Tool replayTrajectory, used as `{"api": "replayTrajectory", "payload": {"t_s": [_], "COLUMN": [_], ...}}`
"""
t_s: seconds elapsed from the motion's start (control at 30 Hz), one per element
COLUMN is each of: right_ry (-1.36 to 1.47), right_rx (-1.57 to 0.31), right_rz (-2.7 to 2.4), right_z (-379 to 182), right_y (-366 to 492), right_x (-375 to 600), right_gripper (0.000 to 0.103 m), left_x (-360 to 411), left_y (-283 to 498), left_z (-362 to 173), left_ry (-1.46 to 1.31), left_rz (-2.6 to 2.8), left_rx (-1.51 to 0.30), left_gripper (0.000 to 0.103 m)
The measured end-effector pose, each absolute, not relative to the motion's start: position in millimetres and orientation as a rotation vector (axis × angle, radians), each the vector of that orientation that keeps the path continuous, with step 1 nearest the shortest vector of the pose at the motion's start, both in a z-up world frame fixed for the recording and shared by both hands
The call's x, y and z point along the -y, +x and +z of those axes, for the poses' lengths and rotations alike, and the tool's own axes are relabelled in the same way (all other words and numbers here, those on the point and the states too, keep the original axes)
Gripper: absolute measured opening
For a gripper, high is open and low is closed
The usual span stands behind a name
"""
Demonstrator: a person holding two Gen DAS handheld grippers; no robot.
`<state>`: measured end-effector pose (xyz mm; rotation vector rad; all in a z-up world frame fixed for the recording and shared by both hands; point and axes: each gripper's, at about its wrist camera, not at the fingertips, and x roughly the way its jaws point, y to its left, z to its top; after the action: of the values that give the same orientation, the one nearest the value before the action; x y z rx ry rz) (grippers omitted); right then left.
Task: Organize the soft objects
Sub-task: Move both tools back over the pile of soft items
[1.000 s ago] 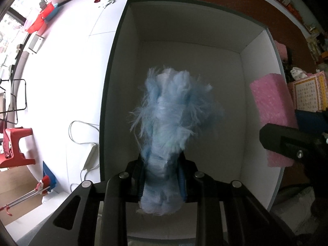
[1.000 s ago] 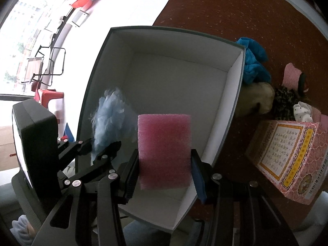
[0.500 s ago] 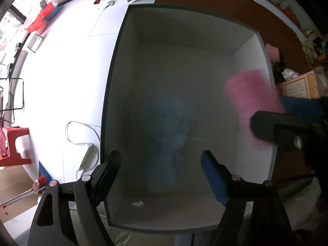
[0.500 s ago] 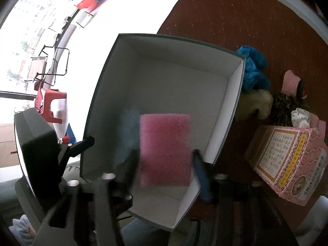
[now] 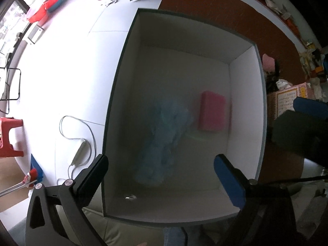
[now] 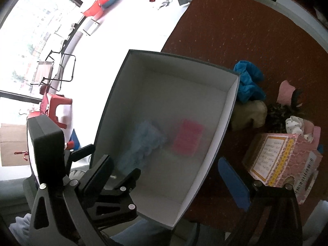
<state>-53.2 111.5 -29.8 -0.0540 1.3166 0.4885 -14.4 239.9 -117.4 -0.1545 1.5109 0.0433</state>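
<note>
Inside the box [image 5: 244, 106], blurred blue fluff [image 5: 164, 141] and pink sponge [image 5: 211, 110]; both hand-held grippers wide open, empty.

Both grippers' fingers [image 5: 96, 176] spread wide

A red-brown carpet [image 6: 246, 30] covers the right side; white floor tiles [image 5: 67, 65] cover the left. On the tiles: a red stool [image 5: 9, 137] at far left, a white power strip [image 5: 79, 151] with its looped cable, red bins [image 6: 97, 4] far back. A pink patterned box [image 6: 285, 164] lies at right.
</note>
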Motion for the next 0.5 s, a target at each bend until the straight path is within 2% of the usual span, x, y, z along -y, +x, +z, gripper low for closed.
{"api": "replayTrajectory", "payload": {"t_s": [0.5], "right_ry": [-0.018], "right_rx": [-1.209], "right_rz": [0.503], "right_z": [9.8], "right_y": [-66.6], "right_x": [-100.8], "right_gripper": [0.103], "left_x": [-220.8], "left_y": [-8.7], "left_z": [-75.7], "left_ry": [-0.080], "left_rz": [-0.056], "left_rx": [-1.465], "left_gripper": [0.103]}}
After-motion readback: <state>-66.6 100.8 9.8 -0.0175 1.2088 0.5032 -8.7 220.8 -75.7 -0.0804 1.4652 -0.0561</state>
